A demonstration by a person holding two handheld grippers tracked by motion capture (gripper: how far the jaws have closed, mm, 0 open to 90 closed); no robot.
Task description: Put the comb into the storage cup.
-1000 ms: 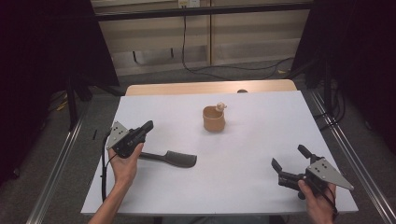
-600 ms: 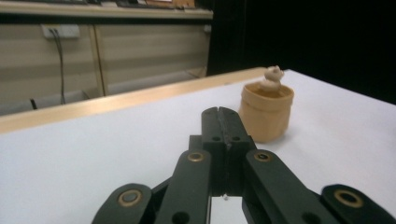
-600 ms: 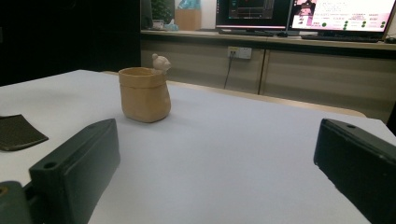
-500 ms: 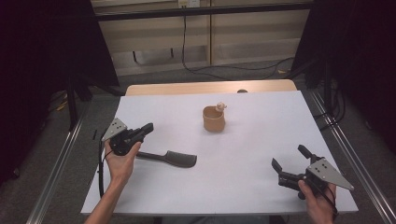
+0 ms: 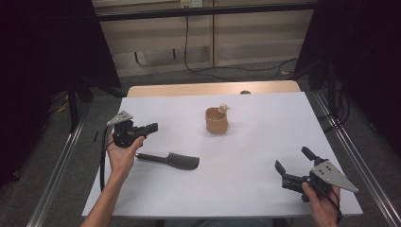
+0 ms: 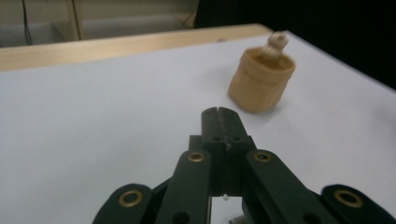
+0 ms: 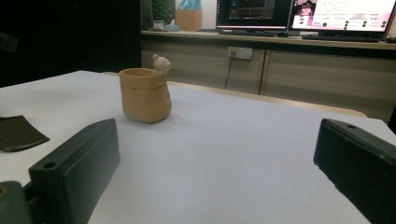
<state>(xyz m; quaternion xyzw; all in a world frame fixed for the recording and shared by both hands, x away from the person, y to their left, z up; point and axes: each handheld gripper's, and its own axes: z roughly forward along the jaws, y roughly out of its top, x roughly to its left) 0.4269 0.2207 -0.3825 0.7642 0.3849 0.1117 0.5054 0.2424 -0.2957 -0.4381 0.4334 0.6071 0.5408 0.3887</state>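
Note:
A tan cup (image 5: 216, 120) with a small bear figure on its rim stands near the middle of the white table (image 5: 265, 156); it appears again as the cup (image 6: 260, 80) and the cup (image 7: 144, 94). A dark spatula (image 5: 171, 160) lies flat at the left, its blade (image 7: 16, 133) just in view at the edge. My left gripper (image 5: 152, 127) hovers above the spatula's handle, jaws shut and empty, pointing toward the cup; its tips (image 6: 219, 112) meet. My right gripper (image 5: 293, 160) rests near the front right corner, open and empty.
A wooden strip (image 5: 213, 88) borders the table's far edge. Metal rails (image 5: 56, 165) run along both sides. Cables (image 5: 189, 47) trail on the floor behind, and monitors (image 7: 341, 14) stand on a counter beyond.
My left gripper has lifted and drifted right and away from the front edge, off the spatula's handle. The right gripper, cup and spatula have stayed put.

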